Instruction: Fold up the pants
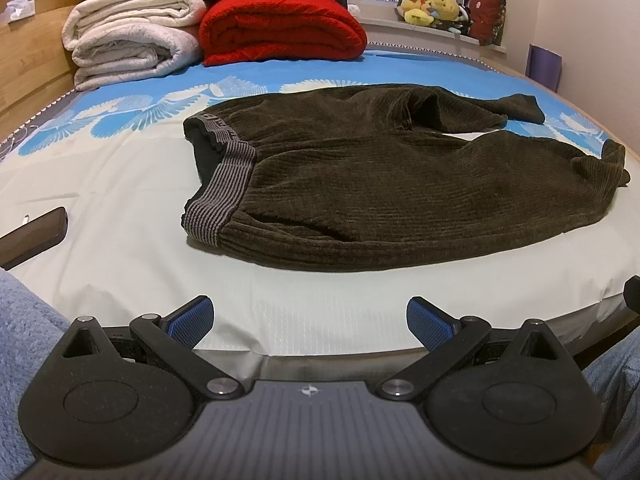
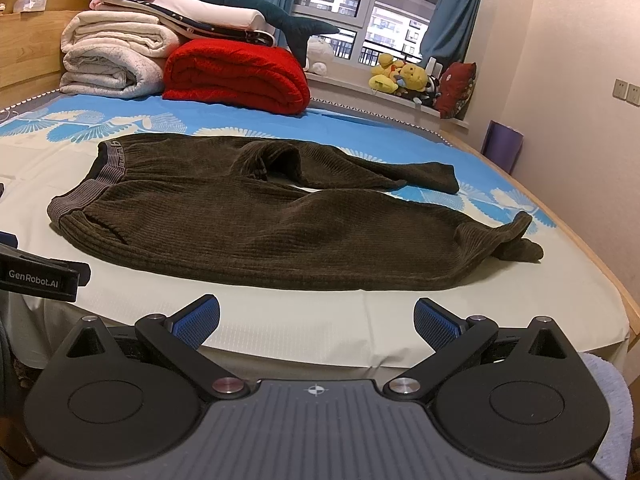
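Blue ribbed gripper (image 2: pixel 317 322) pads gape before ribbed brown corduroy pants (image 2: pixel 256 216).

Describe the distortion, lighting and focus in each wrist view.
Left wrist: fisheye bows the bed edge, dark vignette corners, pants sharp under soft even light. Right wrist: same curving, window bright but not blown out, left tool cropped at the frame edge.

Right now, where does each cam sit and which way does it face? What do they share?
Left wrist: behind the open left tool, low at the bed's near edge, facing the pants waistband end; blue sleeve at the corners.
Right wrist: behind the open right tool, same edge, further toward the cuffs; blue sleeve at lower right.
Shared: pants, red blanket, white blankets, window.
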The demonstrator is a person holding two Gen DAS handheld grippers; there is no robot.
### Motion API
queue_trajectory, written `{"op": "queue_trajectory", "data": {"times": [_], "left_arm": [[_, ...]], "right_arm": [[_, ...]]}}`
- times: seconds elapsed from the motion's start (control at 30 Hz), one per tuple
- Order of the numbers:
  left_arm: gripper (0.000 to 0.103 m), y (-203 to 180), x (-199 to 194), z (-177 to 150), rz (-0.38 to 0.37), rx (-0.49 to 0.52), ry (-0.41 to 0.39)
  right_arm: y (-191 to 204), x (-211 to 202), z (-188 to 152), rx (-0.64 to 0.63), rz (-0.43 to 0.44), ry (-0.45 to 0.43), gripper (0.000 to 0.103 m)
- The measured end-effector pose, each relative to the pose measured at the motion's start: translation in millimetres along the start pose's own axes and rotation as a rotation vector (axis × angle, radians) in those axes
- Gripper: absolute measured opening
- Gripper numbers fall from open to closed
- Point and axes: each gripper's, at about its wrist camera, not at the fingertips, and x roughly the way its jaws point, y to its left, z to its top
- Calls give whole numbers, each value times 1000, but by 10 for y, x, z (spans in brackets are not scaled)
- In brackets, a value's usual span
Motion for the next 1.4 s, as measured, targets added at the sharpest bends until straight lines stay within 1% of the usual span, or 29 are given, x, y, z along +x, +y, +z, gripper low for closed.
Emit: {"op": "queue_trajectory", "data": {"times": [0.2,0.4,0.5,0.6,0.7,0.73,0.8,0.87,0.93,1.03,1.1,1.17,1.2,1.3,1.37,1.4], "left_arm": [[103,-6,14,21,-1,1,8],[103,36,4,62,-32,-35,11],[103,91,-6,100,-36,-79,1],[103,158,15,193,-35,-108,10],[103,277,88,332,-1,-136,18],[103,341,139,390,16,-157,26],[103,504,256,511,44,-219,43],[103,670,398,614,53,-290,58],[102,798,583,709,44,-350,94],[99,884,884,789,7,-394,176],[99,889,1018,803,-8,-415,204],[99,857,1097,797,-3,-424,214],[100,829,1109,795,2,-416,203],[102,766,1141,803,17,-409,194],[102,754,1178,825,31,-420,195],[101,757,1184,840,37,-437,195]], "right_arm": [[-9,20,4,6,4,3,102],[-69,96,29,48,15,19,102],[-124,157,54,78,14,19,102],[-217,248,103,123,24,23,102],[-421,419,199,213,53,52,102],[-532,510,247,261,66,70,102],[-796,717,334,369,63,101,102],[-1130,983,422,492,25,118,102],[-1517,1284,504,607,-41,145,102],[-2180,1731,537,829,-174,156,102],[-2625,1967,490,992,-267,131,102],[-3004,2185,463,1090,-316,108,102],[-3181,2278,432,1135,-322,82,102],[-3591,2545,289,1277,-301,30,102],[-3750,2726,208,1348,-274,14,102],[-3786,2813,177,1363,-267,15,101]]}}
